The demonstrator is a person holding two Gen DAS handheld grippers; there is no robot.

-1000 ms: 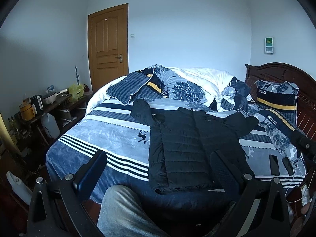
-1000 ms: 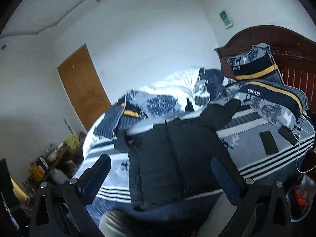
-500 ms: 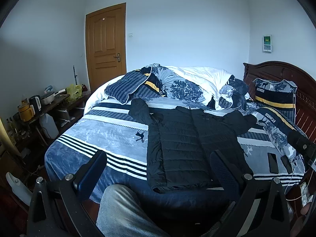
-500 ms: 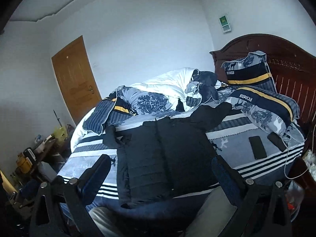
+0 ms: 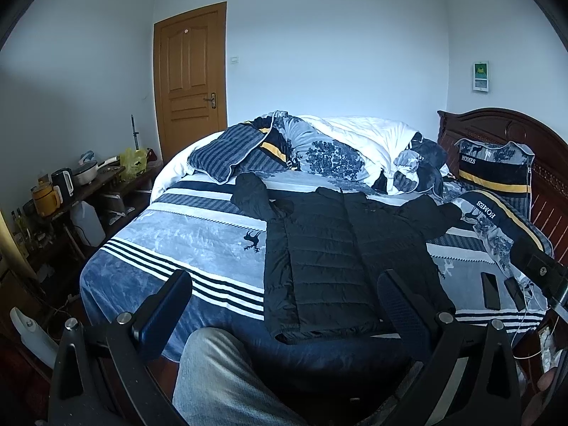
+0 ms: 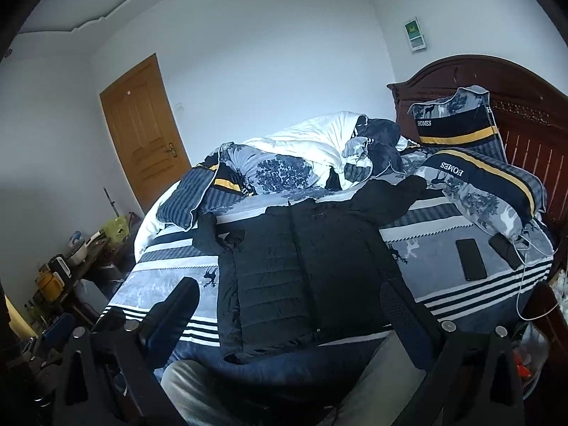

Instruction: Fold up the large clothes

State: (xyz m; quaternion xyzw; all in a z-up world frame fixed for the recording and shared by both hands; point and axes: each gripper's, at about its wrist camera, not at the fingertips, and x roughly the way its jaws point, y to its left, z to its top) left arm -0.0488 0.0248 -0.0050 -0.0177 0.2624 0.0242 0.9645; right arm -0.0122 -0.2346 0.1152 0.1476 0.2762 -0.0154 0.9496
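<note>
A black quilted puffer jacket (image 5: 340,259) (image 6: 301,277) lies flat and zipped on the blue striped bed (image 5: 184,245) (image 6: 436,248), hem toward me, both sleeves spread toward the pillows. My left gripper (image 5: 284,294) hovers open short of the bed's near edge, nothing between its fingers. My right gripper (image 6: 291,305) is open too, held back over the hem end of the jacket. Neither gripper touches the fabric.
A rumpled duvet (image 5: 340,145) and pillows (image 5: 497,174) are piled at the far side. Two dark phones (image 6: 470,259) with a white cable lie right of the jacket. A person's knee in grey trousers (image 5: 220,376) is below. A cluttered side table (image 5: 71,184) stands left, a wooden door (image 5: 191,78) behind.
Both grippers have drawn back and levelled a little, so the bed and jacket sit slightly farther and lower in view. The jacket has not moved. Both stay open.
</note>
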